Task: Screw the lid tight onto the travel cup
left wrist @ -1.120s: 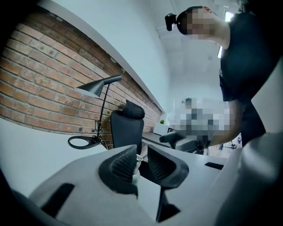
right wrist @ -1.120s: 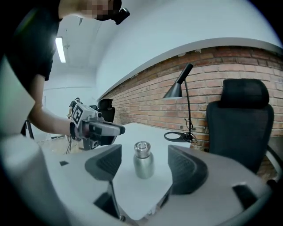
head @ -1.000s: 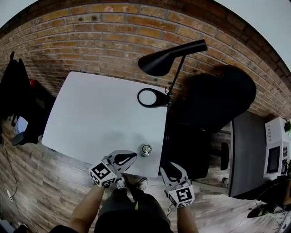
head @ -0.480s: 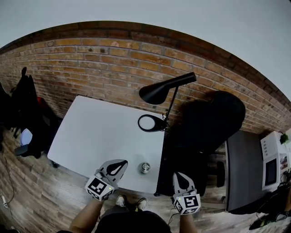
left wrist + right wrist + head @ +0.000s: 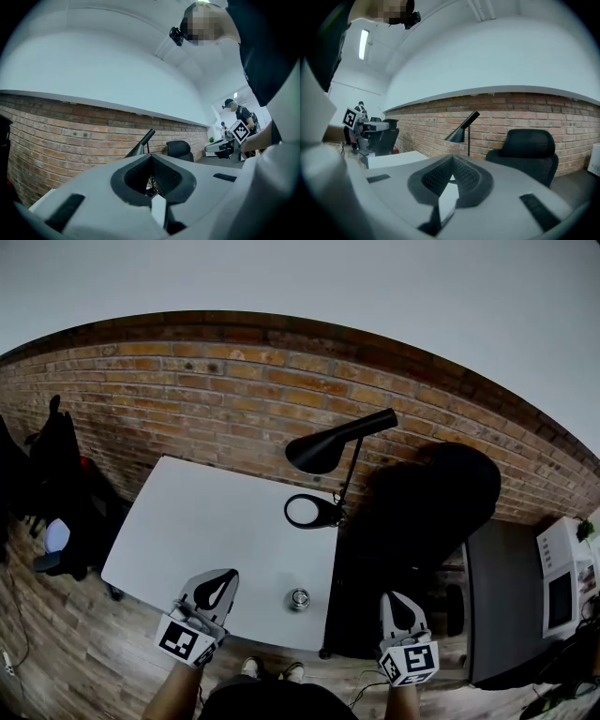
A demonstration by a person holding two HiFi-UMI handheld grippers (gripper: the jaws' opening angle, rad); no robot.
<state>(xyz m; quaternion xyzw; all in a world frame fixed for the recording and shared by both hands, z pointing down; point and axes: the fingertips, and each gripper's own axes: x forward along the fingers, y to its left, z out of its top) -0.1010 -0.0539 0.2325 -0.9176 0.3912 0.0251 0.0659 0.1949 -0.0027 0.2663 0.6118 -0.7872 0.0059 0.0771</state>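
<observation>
The travel cup (image 5: 299,598) is small, round and silver. It stands alone on the white table (image 5: 216,521) near the front edge, seen from above; I cannot tell how its lid sits. My left gripper (image 5: 223,578) hovers over the table's front edge, left of the cup and apart from it, shut and empty. My right gripper (image 5: 392,602) hangs off the table's right side over dark floor, also shut and empty. In the left gripper view the jaws (image 5: 151,161) are pressed together, and in the right gripper view the jaws (image 5: 451,172) likewise. The cup shows in neither gripper view.
A black desk lamp (image 5: 323,451) stands on its round base (image 5: 312,512) at the table's back right corner. A black office chair (image 5: 436,488) is right of the table. A brick wall (image 5: 187,399) runs behind. Dark bags (image 5: 52,474) lie left, and a grey cabinet (image 5: 506,606) stands right.
Both grippers have drawn back from the cup and spread apart, the left one leftward and the right one rightward. The head view has tilted up, showing more wall. The cup has not moved.
</observation>
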